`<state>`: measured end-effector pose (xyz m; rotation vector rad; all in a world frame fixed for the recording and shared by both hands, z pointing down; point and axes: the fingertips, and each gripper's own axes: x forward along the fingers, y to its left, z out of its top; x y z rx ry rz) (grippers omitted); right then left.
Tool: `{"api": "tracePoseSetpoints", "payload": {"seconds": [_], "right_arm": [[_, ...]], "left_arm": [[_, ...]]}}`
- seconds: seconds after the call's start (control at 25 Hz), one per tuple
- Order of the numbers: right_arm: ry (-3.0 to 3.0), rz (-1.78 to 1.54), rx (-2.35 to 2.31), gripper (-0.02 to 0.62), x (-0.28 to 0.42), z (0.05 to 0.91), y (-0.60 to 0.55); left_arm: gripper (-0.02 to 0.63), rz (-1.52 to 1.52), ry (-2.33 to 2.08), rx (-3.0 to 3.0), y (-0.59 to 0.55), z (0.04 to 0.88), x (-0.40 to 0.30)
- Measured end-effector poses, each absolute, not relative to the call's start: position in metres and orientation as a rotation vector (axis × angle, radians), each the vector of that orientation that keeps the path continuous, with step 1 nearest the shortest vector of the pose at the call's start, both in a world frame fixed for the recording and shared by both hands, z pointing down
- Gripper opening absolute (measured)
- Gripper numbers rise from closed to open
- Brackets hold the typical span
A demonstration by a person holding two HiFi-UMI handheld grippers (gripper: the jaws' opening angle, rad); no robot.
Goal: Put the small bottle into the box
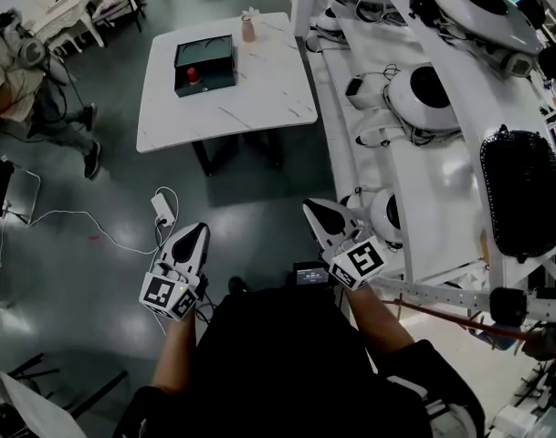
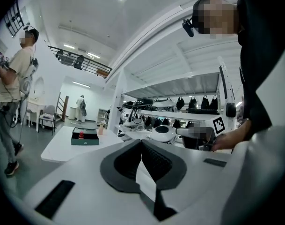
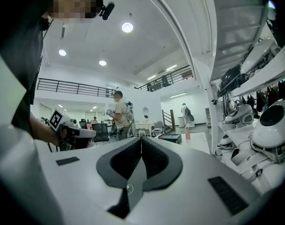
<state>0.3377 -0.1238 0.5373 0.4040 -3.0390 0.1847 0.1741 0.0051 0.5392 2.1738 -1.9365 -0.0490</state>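
A small pinkish bottle [image 1: 248, 27] stands upright at the far edge of a white marble table [image 1: 259, 89]. To its left lies a dark green box [image 1: 204, 64], open, with a small red thing inside it. The left gripper view shows the same box [image 2: 84, 137] and bottle [image 2: 100, 129] far off. The right gripper view has the bottle [image 3: 187, 134] and box [image 3: 171, 138] small in the distance. My left gripper [image 1: 194, 240] and right gripper [image 1: 321, 213] are held low near my body, well short of the table. Both are shut and empty.
White shelving [image 1: 414, 153] with robot heads and parts runs along the right. A power strip and white cable [image 1: 163, 210] lie on the dark floor between me and the table. A person [image 1: 22, 71] walks at the far left near other tables.
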Motion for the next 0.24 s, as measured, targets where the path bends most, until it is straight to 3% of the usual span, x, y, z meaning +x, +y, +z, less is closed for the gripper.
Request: {"api": "tracePoseSetpoints", "payload": {"seconds": [0.24], "right_arm": [[-3.038, 0.183, 0.368, 0.032, 0.359, 0.542, -0.139]], "left_arm": [[0.017, -0.006, -1.948, 2.195, -0.007, 0.536, 0.198]]}}
